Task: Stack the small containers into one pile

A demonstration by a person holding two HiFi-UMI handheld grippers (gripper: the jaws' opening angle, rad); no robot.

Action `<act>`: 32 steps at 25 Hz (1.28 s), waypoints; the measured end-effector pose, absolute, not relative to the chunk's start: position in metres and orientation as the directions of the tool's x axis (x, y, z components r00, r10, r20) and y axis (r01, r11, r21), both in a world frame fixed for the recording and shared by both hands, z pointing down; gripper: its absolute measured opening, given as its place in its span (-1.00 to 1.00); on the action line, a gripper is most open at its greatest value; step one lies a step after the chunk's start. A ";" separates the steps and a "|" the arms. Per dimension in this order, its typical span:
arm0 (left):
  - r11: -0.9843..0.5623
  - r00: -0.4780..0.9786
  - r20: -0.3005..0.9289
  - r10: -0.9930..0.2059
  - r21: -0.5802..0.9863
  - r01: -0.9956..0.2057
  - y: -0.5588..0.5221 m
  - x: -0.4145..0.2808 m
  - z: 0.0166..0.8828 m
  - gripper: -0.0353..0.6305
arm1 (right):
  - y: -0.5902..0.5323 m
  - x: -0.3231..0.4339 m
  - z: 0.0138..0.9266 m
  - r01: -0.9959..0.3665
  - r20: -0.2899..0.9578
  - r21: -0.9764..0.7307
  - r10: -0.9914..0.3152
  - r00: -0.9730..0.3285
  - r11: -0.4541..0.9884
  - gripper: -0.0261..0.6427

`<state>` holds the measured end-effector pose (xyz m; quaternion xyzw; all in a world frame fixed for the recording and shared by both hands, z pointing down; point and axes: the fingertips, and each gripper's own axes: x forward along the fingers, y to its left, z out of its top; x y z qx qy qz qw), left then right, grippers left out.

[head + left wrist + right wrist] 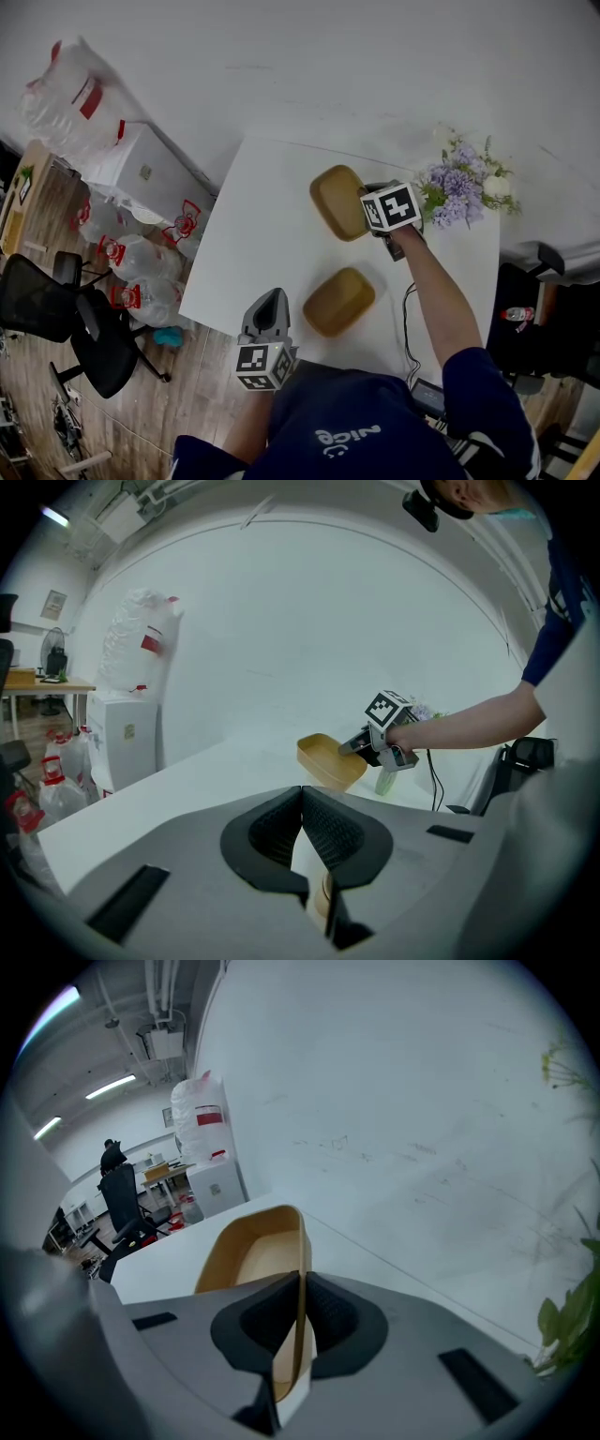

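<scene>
My right gripper is clamped on the far container's right wall, holding it tilted off the table, while the target container lies nearer me, slanting near-left to far-right, just right of my closed, empty left gripper.

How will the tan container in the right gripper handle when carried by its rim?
Probably light: the right gripper holds the tan container up by one thin wall alone. That wall may flex or slip. Held at one edge, it tilts and could swing.
</scene>
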<state>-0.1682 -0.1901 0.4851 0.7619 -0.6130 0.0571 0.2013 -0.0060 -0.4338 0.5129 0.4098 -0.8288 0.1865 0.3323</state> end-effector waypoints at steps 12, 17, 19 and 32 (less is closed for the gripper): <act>-0.142 0.214 0.301 -0.929 0.243 -0.960 -0.152 -0.177 0.475 -0.84 | -0.387 -0.020 0.471 -0.699 0.659 0.021 -0.536 -0.528 0.715 -0.76; -0.135 0.201 0.286 -0.937 0.234 -0.963 -0.139 -0.183 0.470 -0.84 | -0.362 -0.027 0.453 -0.622 0.651 0.051 -0.498 -0.573 0.782 -0.76; -0.133 0.198 0.282 -0.939 0.234 -0.963 -0.134 -0.184 0.469 -0.84 | -0.352 -0.031 0.446 -0.587 0.651 0.060 -0.477 -0.590 0.807 -0.76; -0.146 0.216 0.279 -0.935 0.252 -0.957 -0.112 -0.171 0.474 -0.84 | -0.284 -0.044 0.439 -0.255 0.701 0.130 -0.270 -0.660 0.958 -0.76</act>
